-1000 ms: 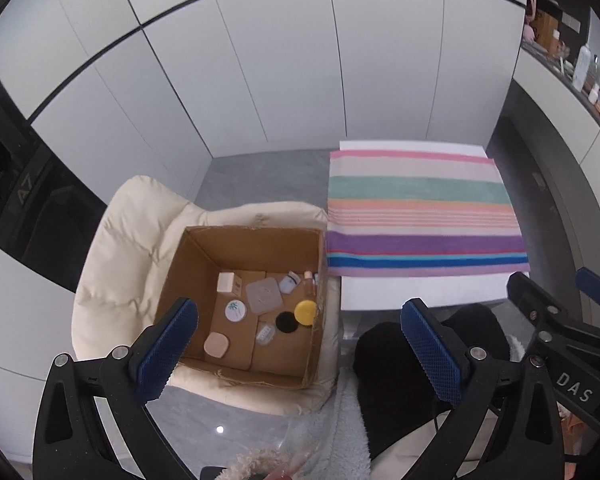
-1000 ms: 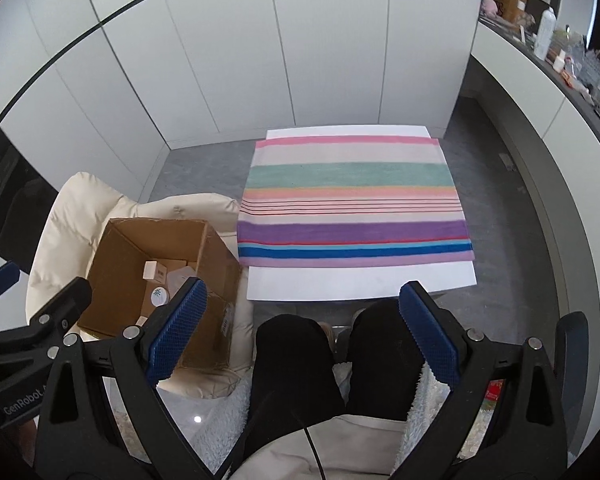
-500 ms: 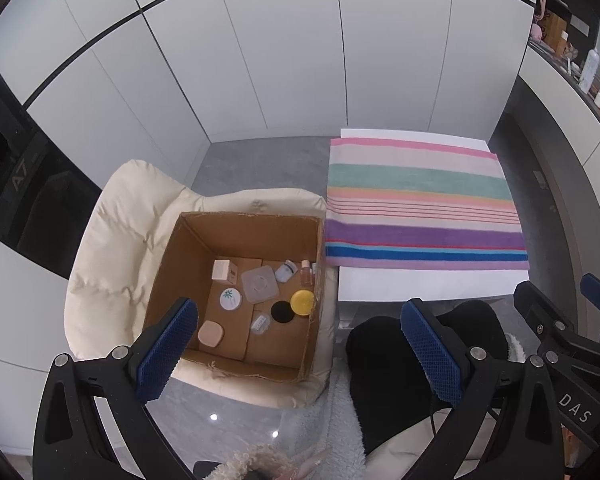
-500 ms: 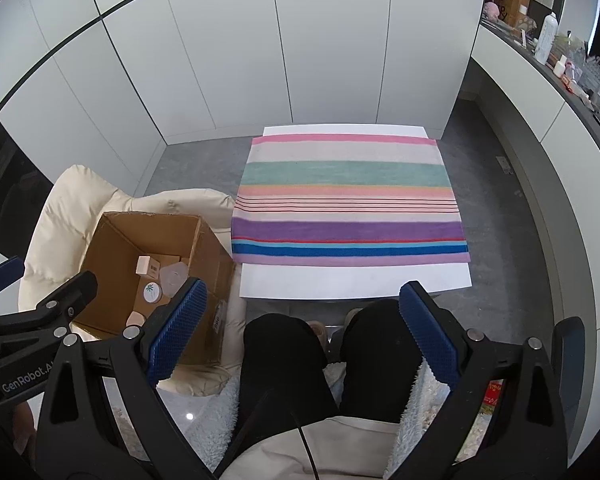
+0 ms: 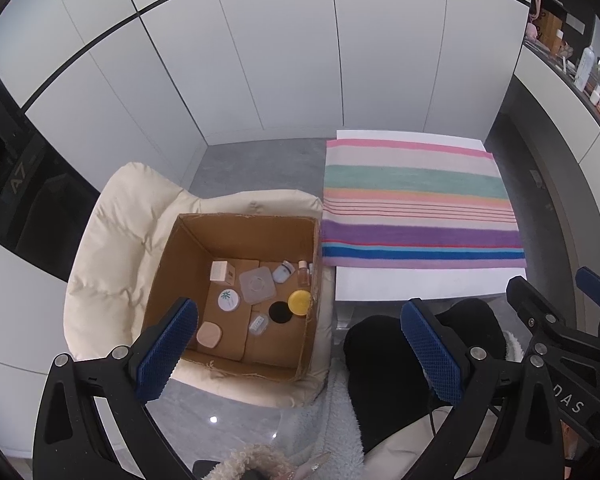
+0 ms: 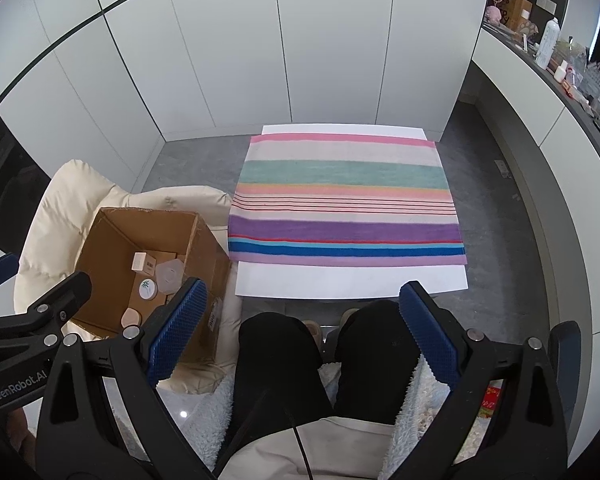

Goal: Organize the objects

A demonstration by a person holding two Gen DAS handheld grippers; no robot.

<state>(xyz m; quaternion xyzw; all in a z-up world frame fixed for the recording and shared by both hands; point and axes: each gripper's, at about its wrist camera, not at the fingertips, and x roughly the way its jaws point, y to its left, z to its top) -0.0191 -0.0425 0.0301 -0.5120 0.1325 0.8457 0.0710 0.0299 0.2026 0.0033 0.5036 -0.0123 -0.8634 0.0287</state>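
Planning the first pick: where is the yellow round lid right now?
In the left wrist view the yellow round lid lies on the cardboard box floor by its right wall, touching the black disc, below the small bottles.

Both wrist views look steeply down from well above, toward white cupboards. Left view centres over cardboard box [image 5: 236,292] on cream chair [image 5: 112,248]; right view sits further right, over striped cloth [image 6: 346,196]. Shared: box, chair, cloth, the person's knees.
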